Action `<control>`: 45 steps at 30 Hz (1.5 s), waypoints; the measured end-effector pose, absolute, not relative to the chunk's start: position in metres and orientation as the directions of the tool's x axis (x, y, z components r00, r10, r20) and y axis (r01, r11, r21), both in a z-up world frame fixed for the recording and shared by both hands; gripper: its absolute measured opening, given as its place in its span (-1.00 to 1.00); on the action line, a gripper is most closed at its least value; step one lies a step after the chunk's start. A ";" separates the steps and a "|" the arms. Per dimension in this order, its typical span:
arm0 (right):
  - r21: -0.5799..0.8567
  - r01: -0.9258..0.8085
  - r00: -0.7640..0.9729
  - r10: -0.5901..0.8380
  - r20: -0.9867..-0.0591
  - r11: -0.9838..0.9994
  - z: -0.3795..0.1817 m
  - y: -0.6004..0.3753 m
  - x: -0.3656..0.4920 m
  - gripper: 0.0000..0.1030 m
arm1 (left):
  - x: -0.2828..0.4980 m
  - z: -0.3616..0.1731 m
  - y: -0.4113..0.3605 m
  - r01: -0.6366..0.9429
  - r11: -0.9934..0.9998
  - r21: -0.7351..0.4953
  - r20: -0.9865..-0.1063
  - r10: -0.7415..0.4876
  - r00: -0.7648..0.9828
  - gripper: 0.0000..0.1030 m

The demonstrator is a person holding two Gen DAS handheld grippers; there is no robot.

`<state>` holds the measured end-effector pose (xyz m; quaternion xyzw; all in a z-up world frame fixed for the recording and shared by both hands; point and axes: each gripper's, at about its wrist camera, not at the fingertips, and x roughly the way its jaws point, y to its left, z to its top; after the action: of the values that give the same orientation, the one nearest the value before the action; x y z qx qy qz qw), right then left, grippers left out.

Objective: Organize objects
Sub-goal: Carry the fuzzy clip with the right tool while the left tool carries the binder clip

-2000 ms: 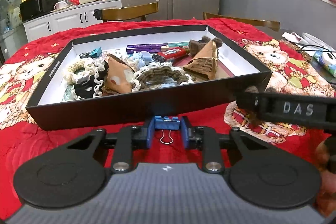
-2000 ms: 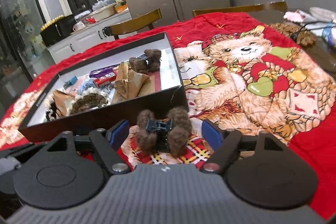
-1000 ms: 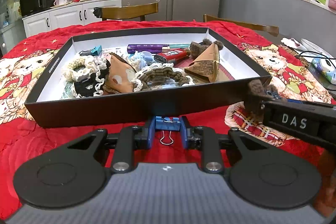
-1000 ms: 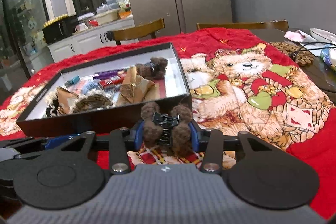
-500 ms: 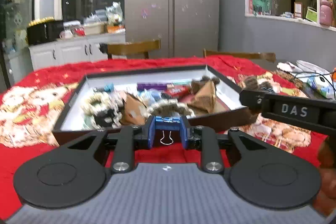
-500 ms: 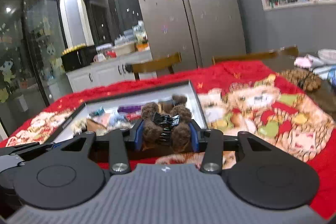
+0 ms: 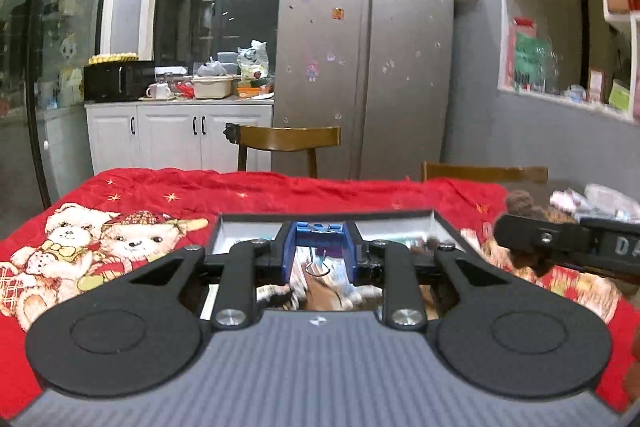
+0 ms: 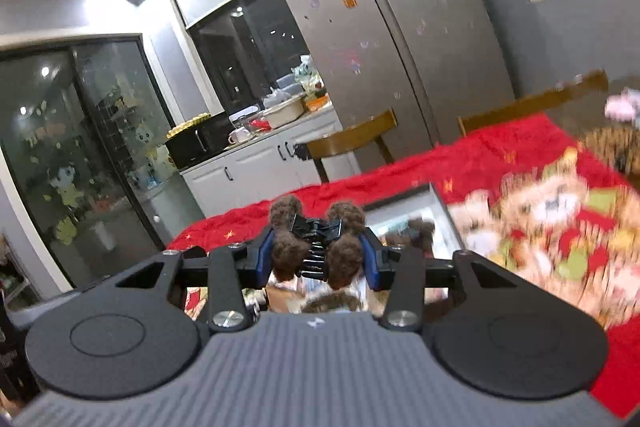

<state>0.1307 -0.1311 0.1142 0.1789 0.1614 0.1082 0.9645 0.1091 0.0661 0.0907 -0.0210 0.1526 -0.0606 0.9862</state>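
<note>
Over the black box (image 7: pixel 440 223) on the red bear-print tablecloth (image 7: pixel 160 195), both grippers were up and loaded. Left gripper (image 7: pixel 320 251) was pinched on a blue binder clip (image 7: pixel 319 230), wire loop hanging down between the pads. Right gripper (image 8: pixel 318 251) was pressed tight on a brown fuzzy hair claw (image 8: pixel 318 239), dark teeth between the pompoms. Change vs two seconds earlier: claw was lying on the cloth between spread right jaws, clip was held low in front of the box wall; now both items were lifted clear of the cloth and sat above the box interior. My read: pick phase done for both, only release into the box left. Left view showed the right gripper coming in from the side with brown fuzz at its tip, plus the box's far rim and white inner wall; the right view didn't show the left gripper at all, and its tablecloth side was motion-blurred. Box contents under either gripper were mostly hidden by the bodies, just bits of brown and white.
</note>
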 end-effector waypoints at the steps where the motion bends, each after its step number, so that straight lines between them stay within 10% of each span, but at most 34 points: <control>1: 0.354 -0.147 0.925 0.255 -0.281 0.924 0.122 -0.126 0.132 -0.08 | 0.111 0.098 0.072 0.107 0.991 -0.075 -0.295 -0.125 0.947 -0.44; 28: 0.416 -0.067 0.917 0.220 -0.334 0.907 0.199 -0.113 0.224 -0.08 | 0.210 0.194 0.127 0.192 0.957 -0.217 -0.422 -0.269 0.866 -0.44; 45: 0.421 -0.072 0.825 0.291 -0.484 0.904 0.116 -0.096 0.304 -0.07 | 0.293 0.105 0.112 0.242 0.940 -0.240 -0.537 -0.336 0.773 -0.44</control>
<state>0.3042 -0.0964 0.1162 0.1960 0.2794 0.0969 0.9350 0.2932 0.1121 0.1046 -0.0789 0.2992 -0.1540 0.9384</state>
